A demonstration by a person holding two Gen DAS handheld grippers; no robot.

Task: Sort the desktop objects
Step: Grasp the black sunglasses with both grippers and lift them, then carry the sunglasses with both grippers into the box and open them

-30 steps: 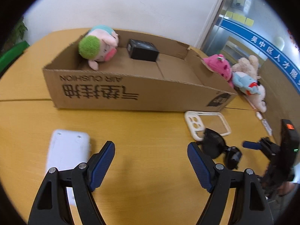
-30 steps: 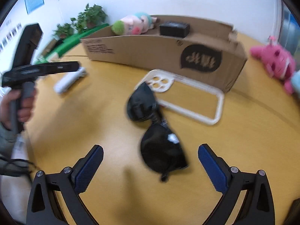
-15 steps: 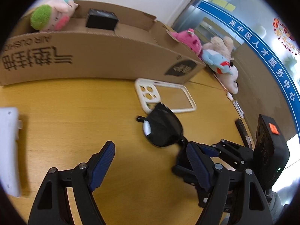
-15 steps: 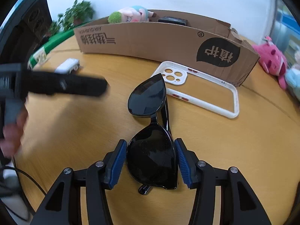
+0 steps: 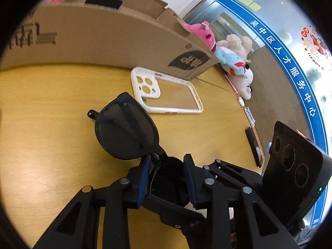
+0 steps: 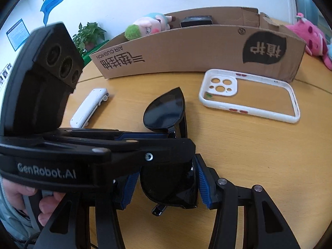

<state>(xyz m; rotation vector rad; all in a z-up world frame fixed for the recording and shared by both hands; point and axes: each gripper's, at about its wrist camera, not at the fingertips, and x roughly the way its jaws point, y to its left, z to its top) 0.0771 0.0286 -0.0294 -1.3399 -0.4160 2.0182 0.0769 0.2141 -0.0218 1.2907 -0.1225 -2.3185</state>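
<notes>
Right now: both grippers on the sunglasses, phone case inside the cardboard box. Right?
No: phone case lies on the table before the cardboard box, not inside, per right wrist view. Left gripper and right gripper do grip the sunglasses.

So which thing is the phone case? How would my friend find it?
Find the long cardboard box at the back of the yellow table. Right in front of its end with the black logo lies the phone case, flat on the wood beside the black sunglasses. It is the only white frame with a see-through middle and round camera holes.
</notes>
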